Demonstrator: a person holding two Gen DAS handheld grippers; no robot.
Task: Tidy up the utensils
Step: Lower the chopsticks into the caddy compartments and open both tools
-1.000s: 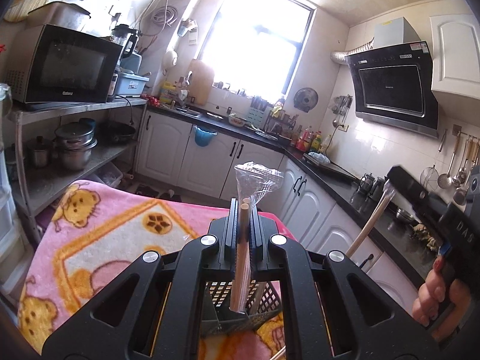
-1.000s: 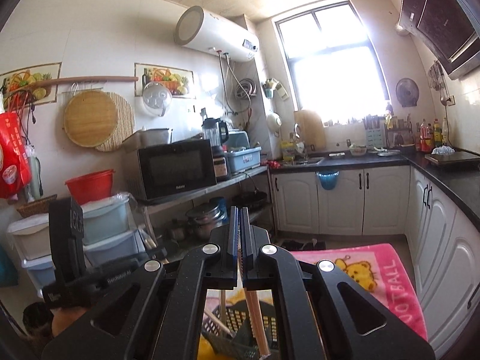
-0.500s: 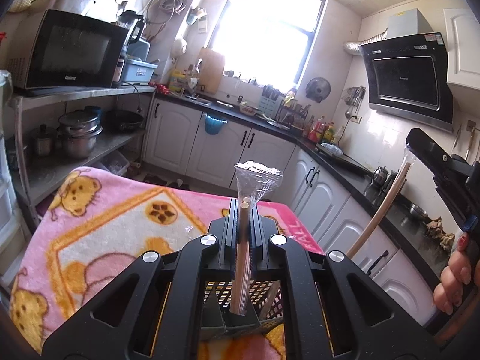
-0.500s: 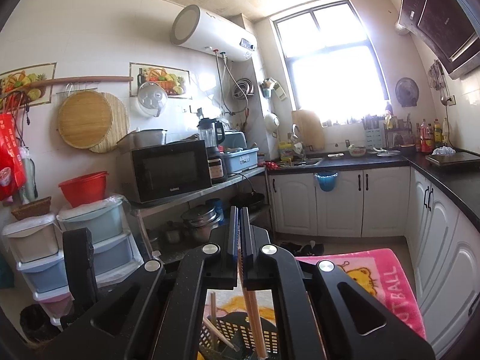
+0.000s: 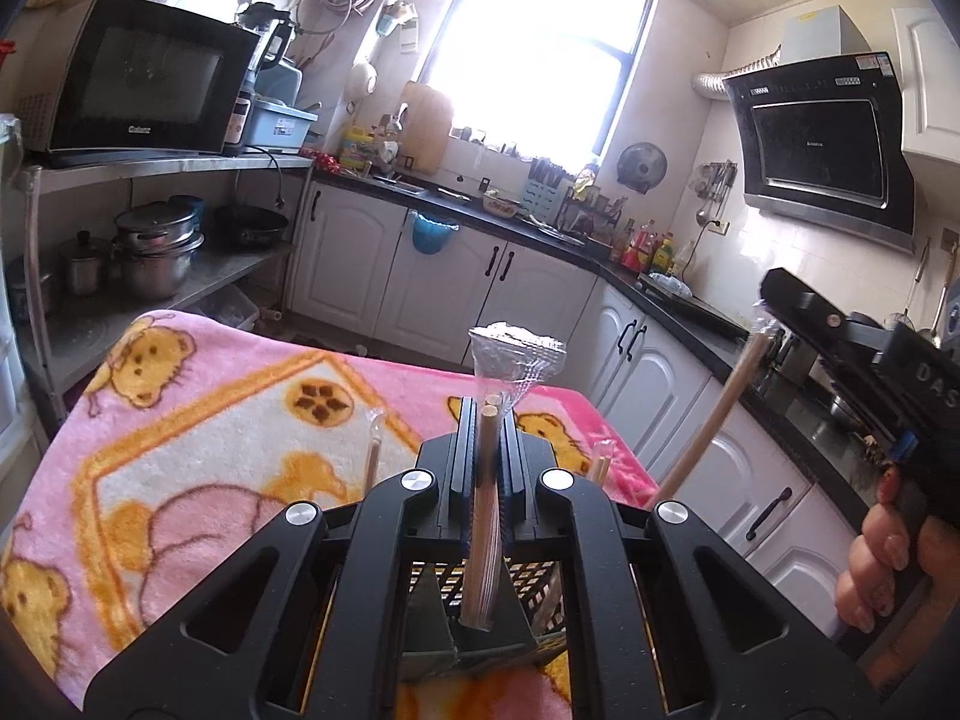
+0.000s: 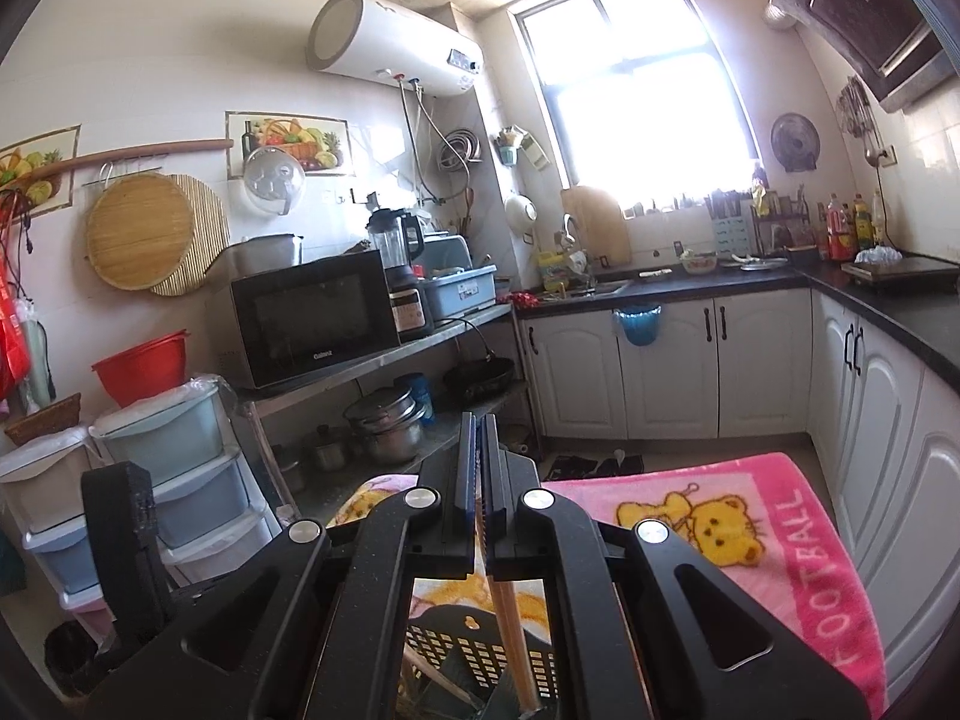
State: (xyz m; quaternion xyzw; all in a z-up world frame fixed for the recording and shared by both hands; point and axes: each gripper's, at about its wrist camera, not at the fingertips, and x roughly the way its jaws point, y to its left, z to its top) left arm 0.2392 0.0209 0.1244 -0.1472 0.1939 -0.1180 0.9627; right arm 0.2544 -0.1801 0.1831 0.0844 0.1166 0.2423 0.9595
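My left gripper is shut on a pair of wooden chopsticks in a clear plastic sleeve, held upright over a black perforated utensil basket. My right gripper is shut on another wrapped pair of chopsticks, whose lower end reaches into the same basket. In the left wrist view the right gripper shows at the right with its chopsticks slanting down. Other wrapped chopsticks stand in the basket.
The basket stands on a table covered by a pink bear-print blanket. White cabinets with a black counter run behind. A metal shelf with a microwave and pots, and stacked plastic drawers, stand at the left.
Both grippers have lowered slightly toward the basket. The right gripper's chopsticks have gone deeper into the basket. Both stay shut on their chopsticks.
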